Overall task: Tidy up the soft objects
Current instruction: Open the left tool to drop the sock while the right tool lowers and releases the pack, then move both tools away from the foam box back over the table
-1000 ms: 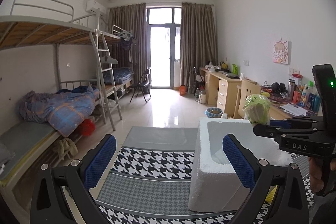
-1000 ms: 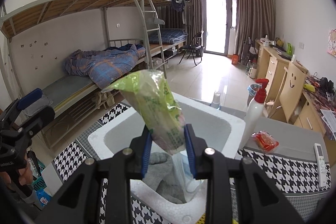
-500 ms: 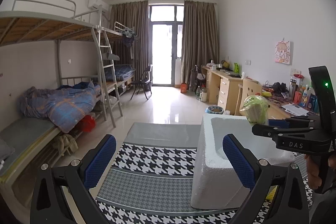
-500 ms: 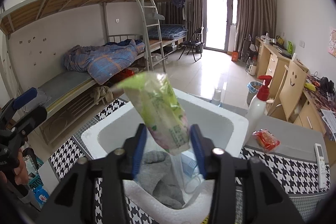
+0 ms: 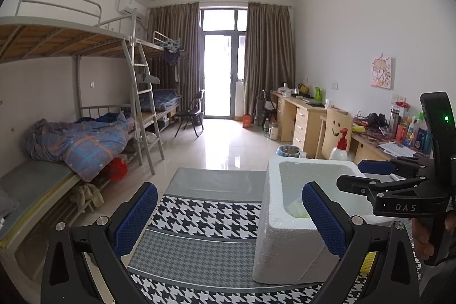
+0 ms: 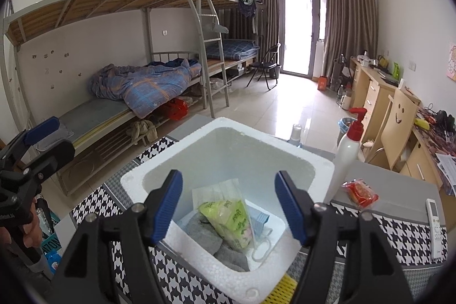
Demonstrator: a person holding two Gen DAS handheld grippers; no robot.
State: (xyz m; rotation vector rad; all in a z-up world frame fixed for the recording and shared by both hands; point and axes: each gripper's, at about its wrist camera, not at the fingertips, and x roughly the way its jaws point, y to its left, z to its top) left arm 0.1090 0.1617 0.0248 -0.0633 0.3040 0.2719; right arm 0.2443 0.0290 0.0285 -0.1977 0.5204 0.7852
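Observation:
A white foam box [image 6: 285, 144] stands on the houndstooth cloth. Inside it lies a green plastic packet [image 6: 230, 218] on grey cloth [image 6: 202, 230], beside a pale blue face mask [image 6: 259, 221]. My right gripper [image 6: 228, 190] hovers over the box's near rim; its jaws are opening and nothing sits between its blue pads [image 6: 168, 204]. The left wrist view shows that right gripper [image 5: 362, 175] above the foam box [image 5: 273, 207], with a sliver of the green packet [image 5: 296, 208] inside. My left gripper [image 5: 229, 198] stands open and empty, left of the box.
A white pump bottle with a red top [image 6: 346, 158], a red packet [image 6: 360, 191] and a white remote [image 6: 434, 227] sit right of the box. The houndstooth cloth [image 5: 205, 218] covers the table. A bunk bed [image 5: 77, 138] lines the left wall, desks [image 5: 302, 110] the right.
The right gripper's jaws have spread apart and let go of the green packet, which has dropped from between them into the foam box. The left gripper has stayed still.

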